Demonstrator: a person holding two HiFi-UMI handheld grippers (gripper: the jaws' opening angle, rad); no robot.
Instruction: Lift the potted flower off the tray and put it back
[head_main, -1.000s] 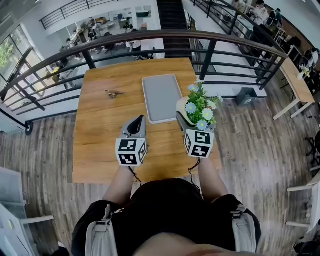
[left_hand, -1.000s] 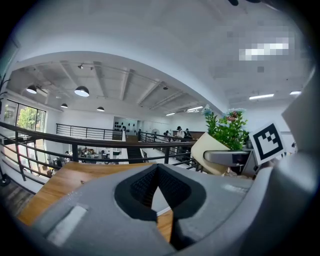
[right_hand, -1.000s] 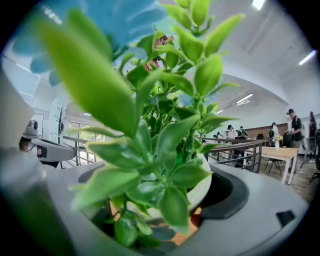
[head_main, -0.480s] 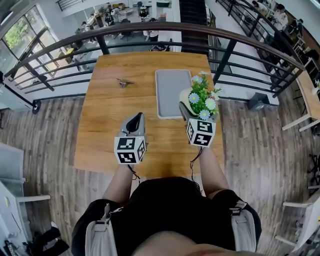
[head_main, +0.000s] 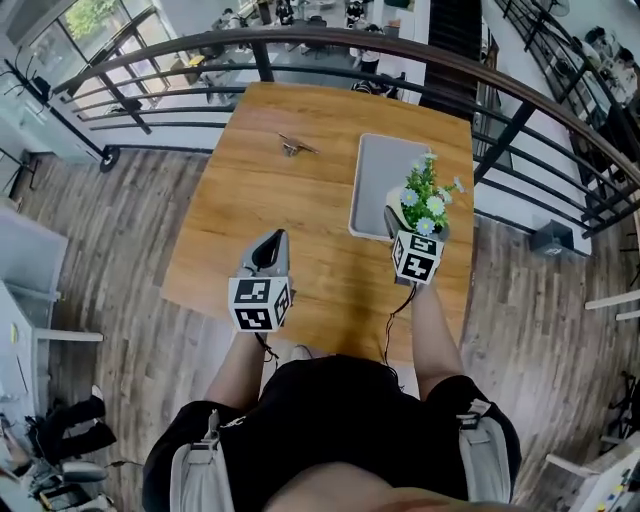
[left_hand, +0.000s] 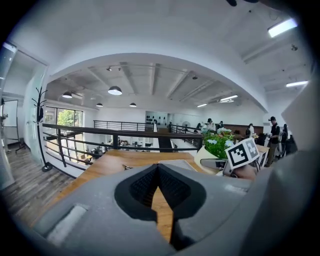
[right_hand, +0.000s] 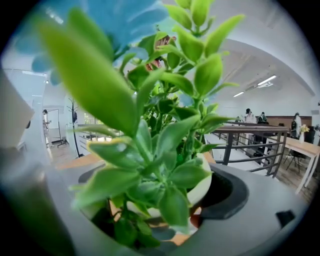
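Observation:
The potted flower has green leaves, pale blue and white blooms and a cream pot. My right gripper is shut on the pot and holds it over the near right part of the grey tray; whether the pot rests on the tray is hidden. In the right gripper view the leaves fill the frame between the jaws of the right gripper. My left gripper hovers over the wooden table, left of the tray, shut and empty. In the left gripper view, the left gripper has the flower at its right.
A small metal object lies on the far left part of the table. A dark railing runs round the far and right sides of the table. Wooden floor lies to the left. The tray's far half is bare.
The head view has swung, so the table now sits further right and tilted. The right gripper still holds the flower by the tray's near right corner. The left gripper has barely moved.

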